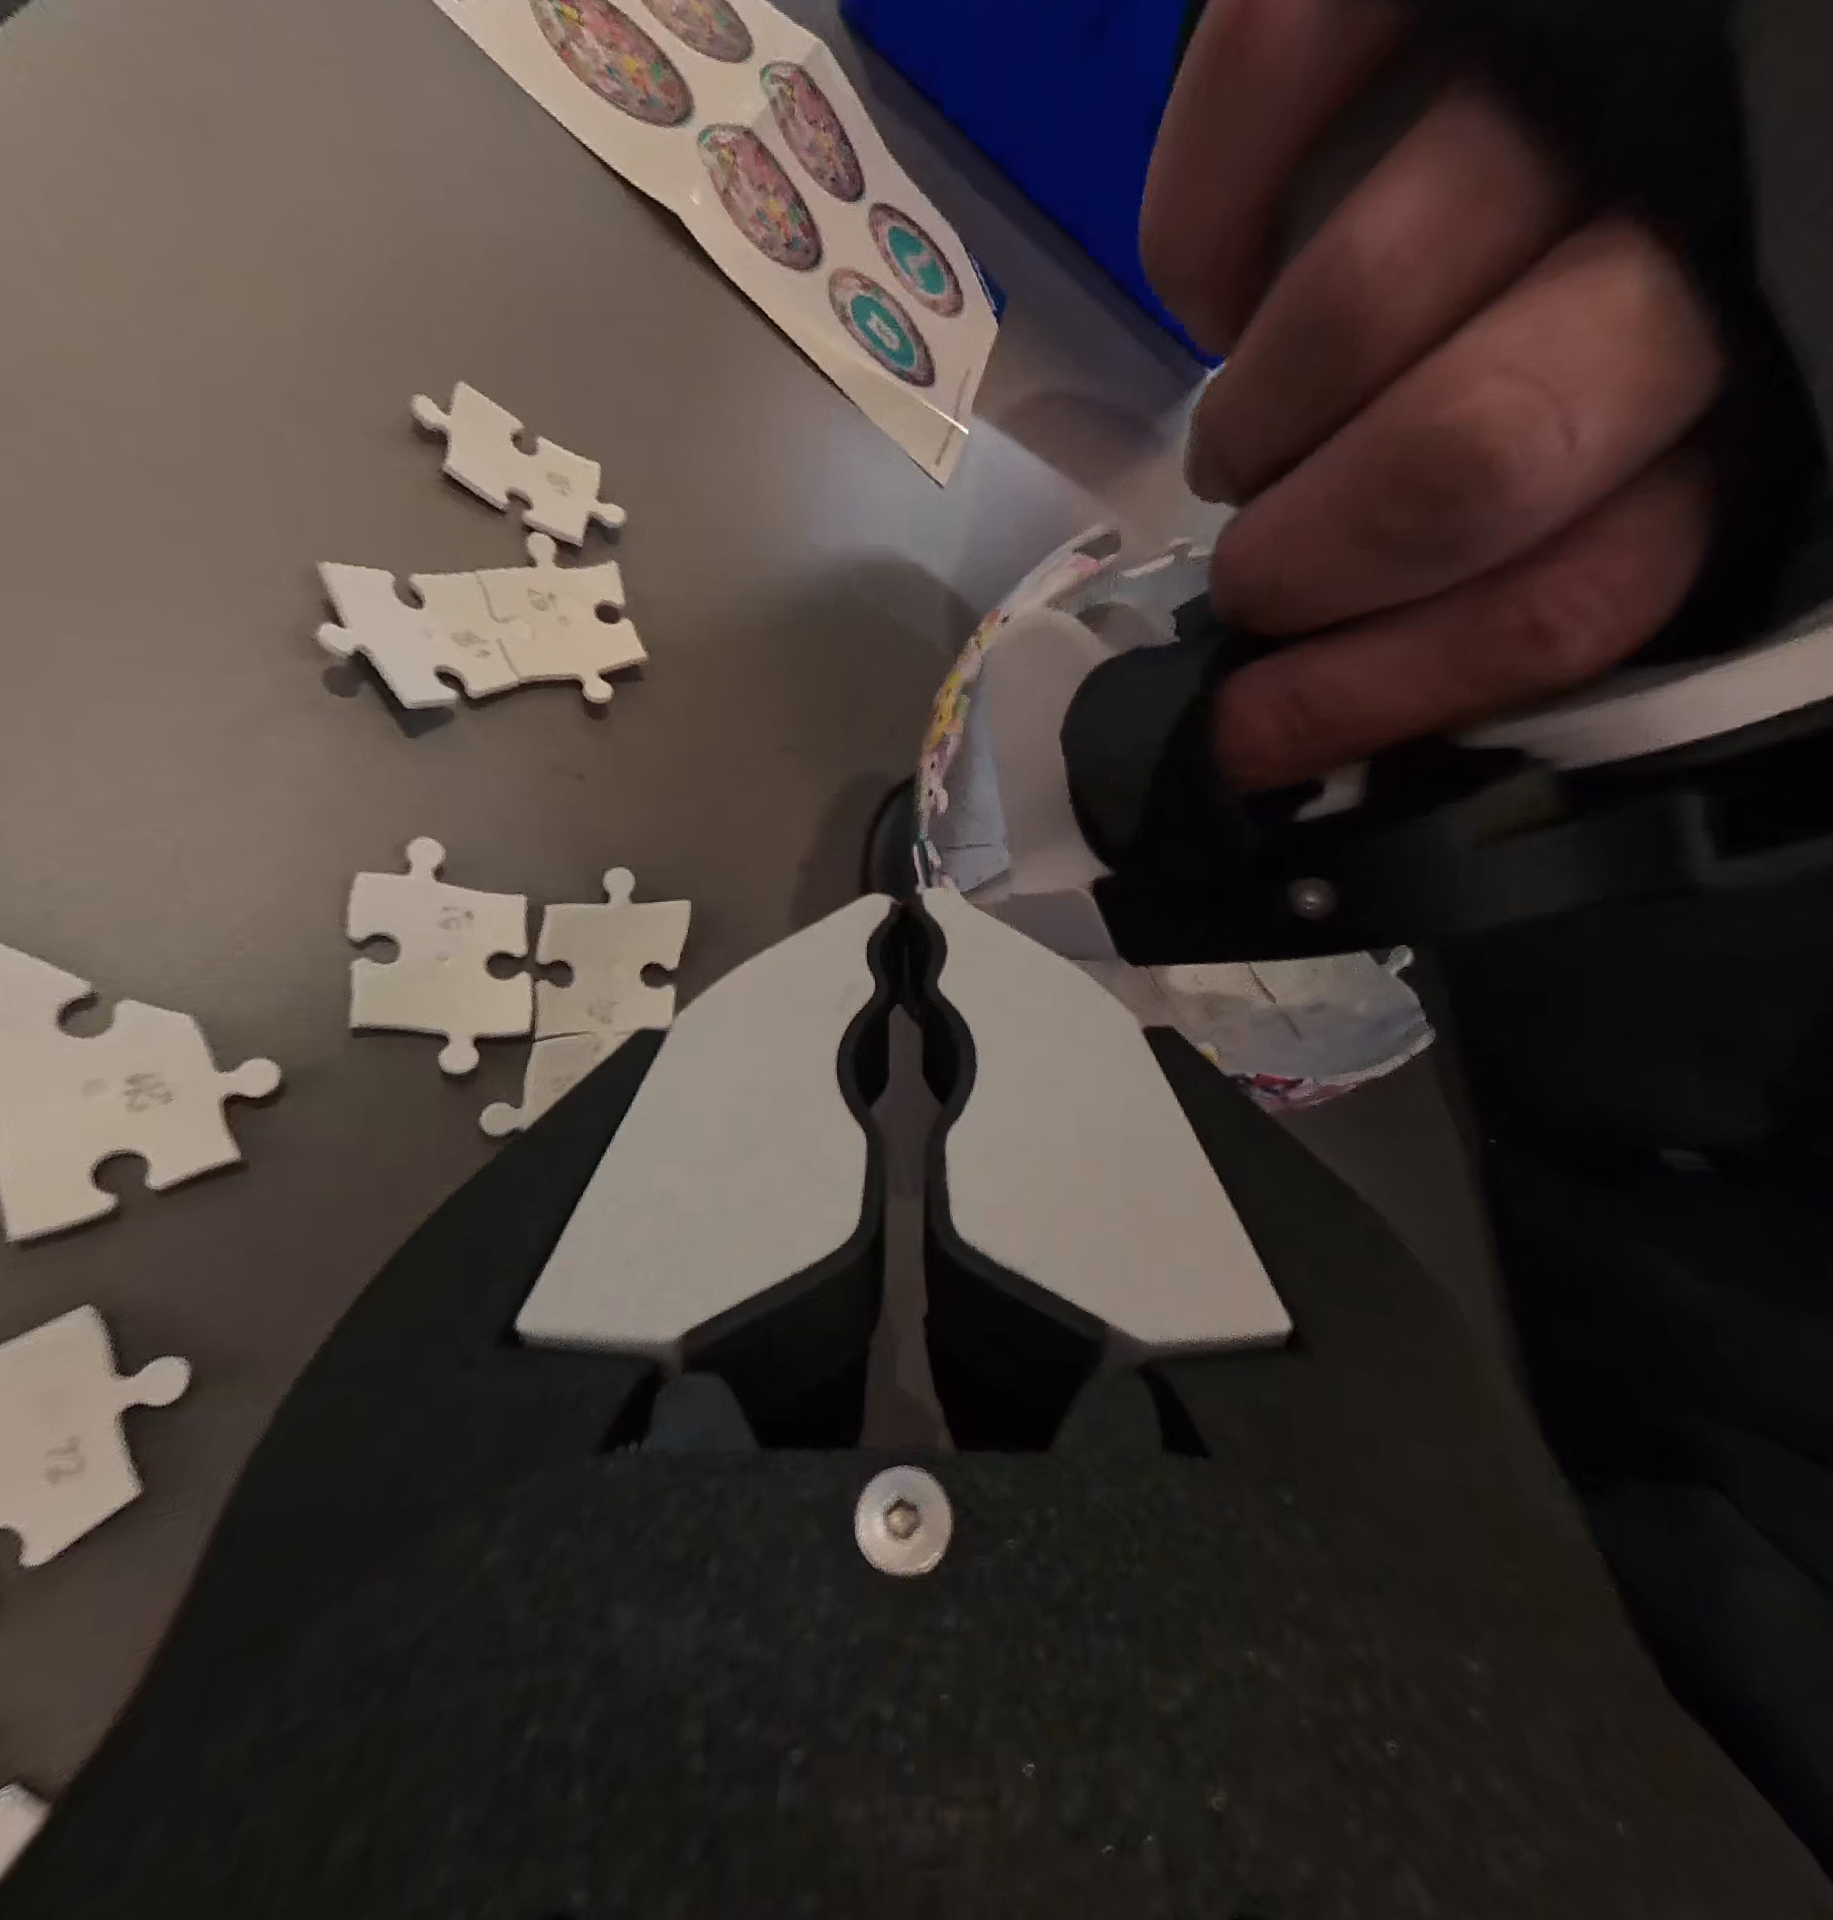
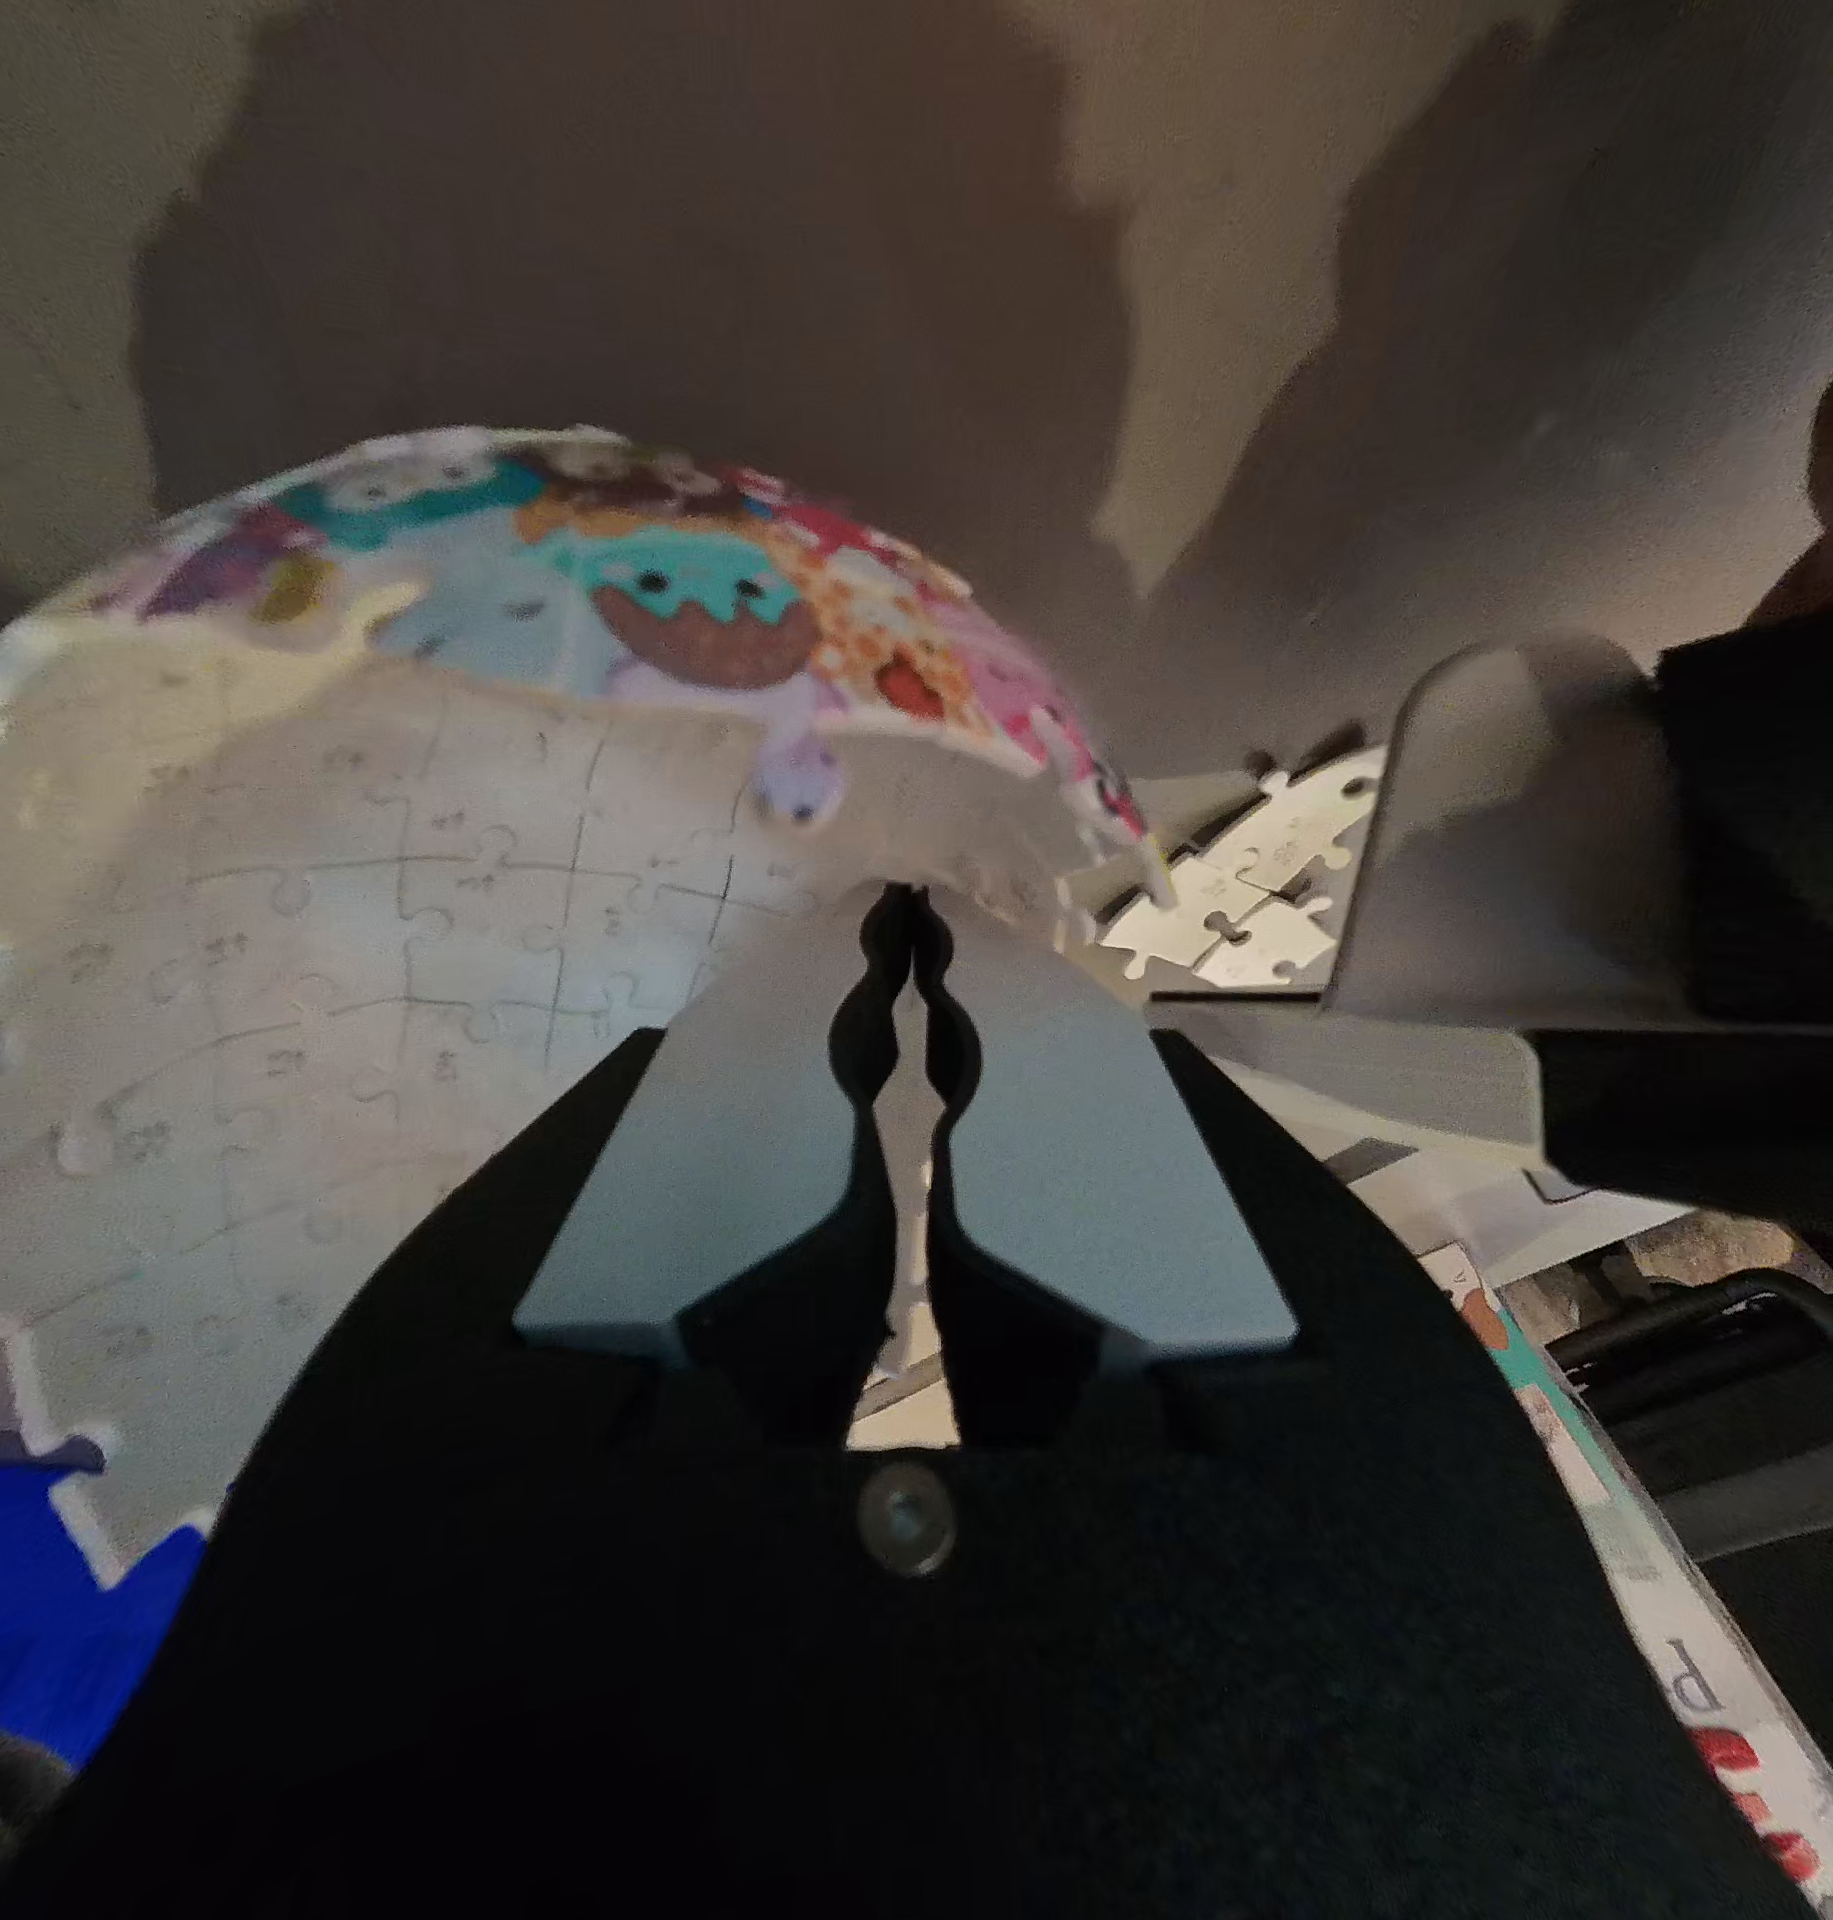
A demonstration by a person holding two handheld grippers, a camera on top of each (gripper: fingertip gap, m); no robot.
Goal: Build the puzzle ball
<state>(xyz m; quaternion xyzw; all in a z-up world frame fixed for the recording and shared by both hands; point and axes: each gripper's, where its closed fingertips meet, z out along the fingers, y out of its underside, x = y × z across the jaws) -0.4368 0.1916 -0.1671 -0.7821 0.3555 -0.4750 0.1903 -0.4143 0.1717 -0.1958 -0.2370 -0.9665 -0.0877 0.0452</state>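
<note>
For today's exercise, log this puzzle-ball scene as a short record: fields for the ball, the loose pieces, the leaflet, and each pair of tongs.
Puzzle ball: partly built shell, printed side outward, pale numbered backs visible inside, edge jagged.
Loose pieces: several lie pale side up on the grey table, some joined in pairs.
Leaflet: printed sheet with round pictures, at the table's far edge.
Left tongs: shut, tips at the shell's edge; whether they pinch it is hidden.
Right tongs: shut on the shell's rim.
Hand: grips the other tool.
</note>
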